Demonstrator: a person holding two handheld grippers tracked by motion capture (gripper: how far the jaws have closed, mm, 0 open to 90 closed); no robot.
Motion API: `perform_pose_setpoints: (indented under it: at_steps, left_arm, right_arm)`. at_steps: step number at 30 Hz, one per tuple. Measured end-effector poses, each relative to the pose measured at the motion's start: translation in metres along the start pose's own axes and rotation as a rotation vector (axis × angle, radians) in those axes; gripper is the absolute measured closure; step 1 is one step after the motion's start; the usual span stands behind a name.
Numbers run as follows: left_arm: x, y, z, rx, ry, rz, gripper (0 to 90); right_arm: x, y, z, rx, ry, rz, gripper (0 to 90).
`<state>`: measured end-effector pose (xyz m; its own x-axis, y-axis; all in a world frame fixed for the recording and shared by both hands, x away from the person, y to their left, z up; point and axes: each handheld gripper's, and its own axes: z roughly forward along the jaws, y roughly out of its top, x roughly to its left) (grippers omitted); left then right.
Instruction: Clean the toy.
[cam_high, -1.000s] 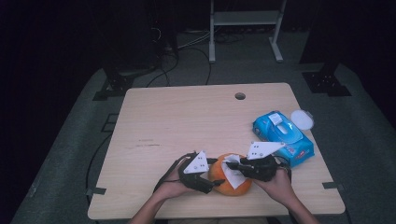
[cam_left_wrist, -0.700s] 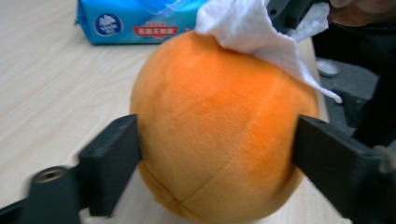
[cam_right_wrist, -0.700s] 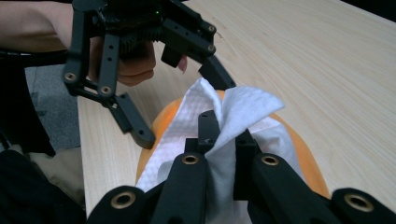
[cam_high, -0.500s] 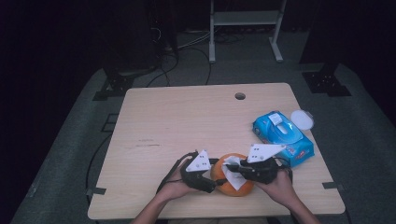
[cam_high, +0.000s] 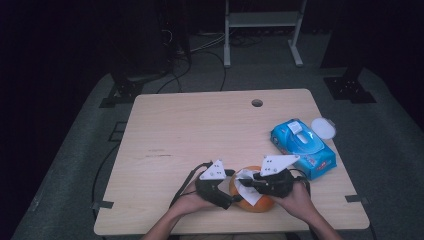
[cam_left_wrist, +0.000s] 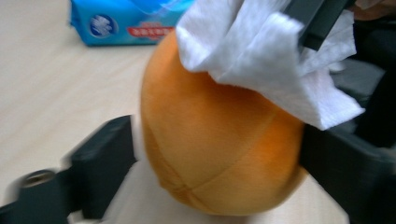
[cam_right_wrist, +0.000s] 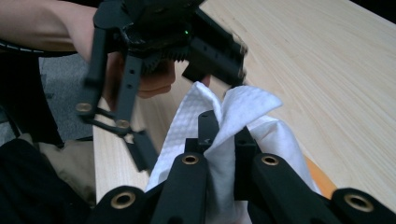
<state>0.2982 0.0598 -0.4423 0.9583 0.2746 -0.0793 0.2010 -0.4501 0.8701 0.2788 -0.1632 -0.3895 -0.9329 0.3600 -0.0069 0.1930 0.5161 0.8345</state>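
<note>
Little has shifted except the left gripper (cam_high: 227, 197), whose jaws just widened around the orange ball (cam_left_wrist: 219, 154), seemingly touching it, at the table's (cam_high: 200, 130) six o'clock edge; the right gripper (cam_right_wrist: 219, 140) pinches a white wipe (cam_right_wrist: 247, 112) atop it.

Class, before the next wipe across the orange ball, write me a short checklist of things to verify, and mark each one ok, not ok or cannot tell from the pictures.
1. Right gripper clamped on the white wipe: ok.
2. Wipe lying on the orange ball: ok, it drapes over the top.
3. Ball between the left gripper jaws: ok.
4. Left jaws pressing the ball firmly: cannot tell; they have just been opening and the picture is blurred.
5. Blue wipe pack out of the working area: ok, it sits to the right.
6. Ball resting on the table: ok.
</note>
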Motion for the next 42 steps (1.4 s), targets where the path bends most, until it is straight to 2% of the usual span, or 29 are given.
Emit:
perform_pose_setpoints:
  at_steps: [2,6,8,9,11,12,14,15,18,20,22,23,27,28,31,33,35,36,39,42]
  left_arm:
    - [-0.002,0.001,-0.001,0.007,0.016,0.021,27.0]
    - [-0.014,0.008,-0.004,0.019,0.067,0.112,32.9]
    - [-0.015,0.007,-0.004,0.029,0.077,0.131,33.9]
    - [-0.014,0.005,-0.004,0.031,0.077,0.131,34.3]
    - [-0.012,0.002,-0.005,0.038,0.078,0.126,34.5]
    - [-0.012,0.002,-0.005,0.038,0.078,0.126,34.5]
    - [-0.011,-0.002,-0.005,0.039,0.072,0.113,34.5]
    - [-0.011,-0.003,-0.005,0.040,0.070,0.111,34.4]
    - [-0.010,-0.004,-0.006,0.030,0.047,0.095,31.8]
    - [-0.008,-0.001,-0.005,-0.003,0.017,0.061,19.5]
    - [-0.008,0.002,-0.003,-0.034,-0.001,0.039,11.8]
    - [-0.008,0.004,-0.001,-0.041,-0.014,0.034,9.2]
    - [-0.011,0.004,0.004,-0.024,-0.051,0.036,7.7]
    - [-0.012,0.003,0.004,-0.020,-0.054,0.043,11.3]
    - [-0.016,0.004,0.003,-0.004,-0.034,0.071,20.8]
    - [-0.020,0.006,0.004,-0.002,-0.021,0.094,23.0]
    - [-0.024,0.007,0.005,0.004,-0.012,0.120,23.6]
    - [-0.025,0.007,0.004,0.014,-0.004,0.137,24.8]
    - [-0.022,0.004,0.002,0.015,0.009,0.131,26.8]
    - [-0.018,0.000,0.000,0.019,0.012,0.113,27.7]
  right_arm:
    - [0.002,0.001,0.001,0.012,-0.002,-0.010,86.0]
    - [0.008,0.008,0.012,0.042,0.000,-0.045,86.1]
    - [0.008,0.012,0.017,0.061,-0.010,-0.059,86.1]
    - [0.007,0.014,0.018,0.066,-0.018,-0.062,86.1]
    - [-0.003,0.013,0.013,0.072,-0.063,-0.045,86.1]
    - [-0.003,0.013,0.013,0.072,-0.063,-0.045,86.1]
    - [-0.012,0.009,0.004,0.067,-0.098,-0.010,86.1]
    - [-0.020,0.002,-0.006,0.060,-0.108,0.030,86.1]
    - [-0.023,-0.006,-0.015,0.050,-0.100,0.056,86.0]
    - [-0.021,-0.014,-0.021,0.024,-0.079,0.070,86.0]
    - [-0.017,-0.018,-0.022,0.008,-0.060,0.063,86.0]
    - [-0.013,-0.019,-0.021,-0.006,-0.032,0.057,86.0]
    - [0.002,-0.015,-0.017,0.005,-0.006,-0.009,85.9]
    - [0.005,-0.015,-0.017,0.008,-0.008,-0.024,85.8]
    - [0.009,-0.012,-0.015,0.018,-0.016,-0.031,85.9]
    - [0.011,-0.006,-0.010,0.022,-0.013,-0.040,86.0]
    - [0.015,0.001,-0.001,0.033,0.000,-0.072,86.0]
    - [0.020,0.007,0.009,0.068,-0.012,-0.116,86.1]
    - [0.019,0.010,0.012,0.075,-0.024,-0.119,86.1]
    - [0.008,0.007,0.004,0.063,-0.060,-0.087,86.2]
